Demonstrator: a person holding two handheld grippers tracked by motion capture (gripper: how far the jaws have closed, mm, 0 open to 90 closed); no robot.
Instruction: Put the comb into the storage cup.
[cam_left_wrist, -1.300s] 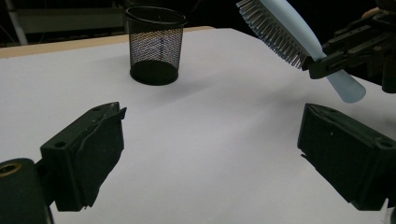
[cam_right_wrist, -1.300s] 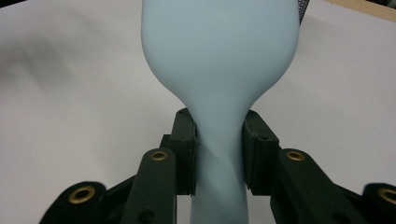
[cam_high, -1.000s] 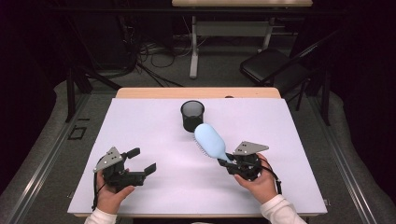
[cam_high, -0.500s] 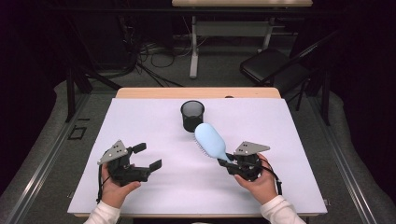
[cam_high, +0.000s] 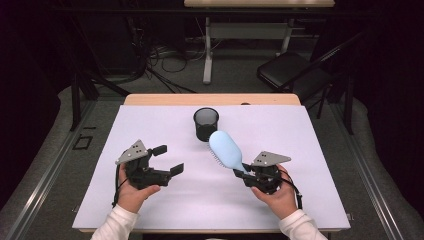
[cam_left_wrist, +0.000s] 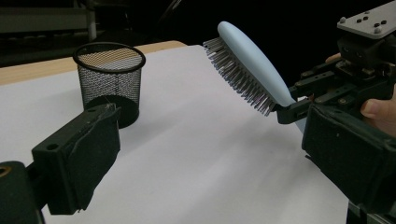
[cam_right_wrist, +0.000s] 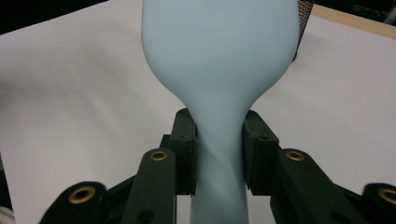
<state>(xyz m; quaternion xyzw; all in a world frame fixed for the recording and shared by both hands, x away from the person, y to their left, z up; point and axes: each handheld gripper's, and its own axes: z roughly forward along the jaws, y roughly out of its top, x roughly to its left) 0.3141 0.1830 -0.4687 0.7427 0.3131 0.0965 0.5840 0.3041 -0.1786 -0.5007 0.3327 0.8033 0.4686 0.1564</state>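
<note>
A pale blue hairbrush (cam_high: 226, 149) is held up off the white table sheet, head pointing toward the far left, bristles down. My right gripper (cam_high: 248, 173) is shut on its handle; in the right gripper view the pads clamp the narrow neck of the hairbrush (cam_right_wrist: 219, 70). A black mesh cup (cam_high: 206, 123) stands upright just beyond the brush head. My left gripper (cam_high: 168, 159) hovers open and empty at the near left, jaws pointing right. From the left gripper view the mesh cup (cam_left_wrist: 109, 79) is ahead on the left and the hairbrush (cam_left_wrist: 250, 70) slants on the right.
The white sheet (cam_high: 150, 125) covers a wooden table whose far edge (cam_high: 210, 99) shows. Beyond the table are a dark floor with cables, a desk leg (cam_high: 207, 55) and a black folding chair (cam_high: 295, 72).
My left gripper has risen and moved to the right, toward the table's middle, still open. The right gripper and the hairbrush have stayed where they were.
</note>
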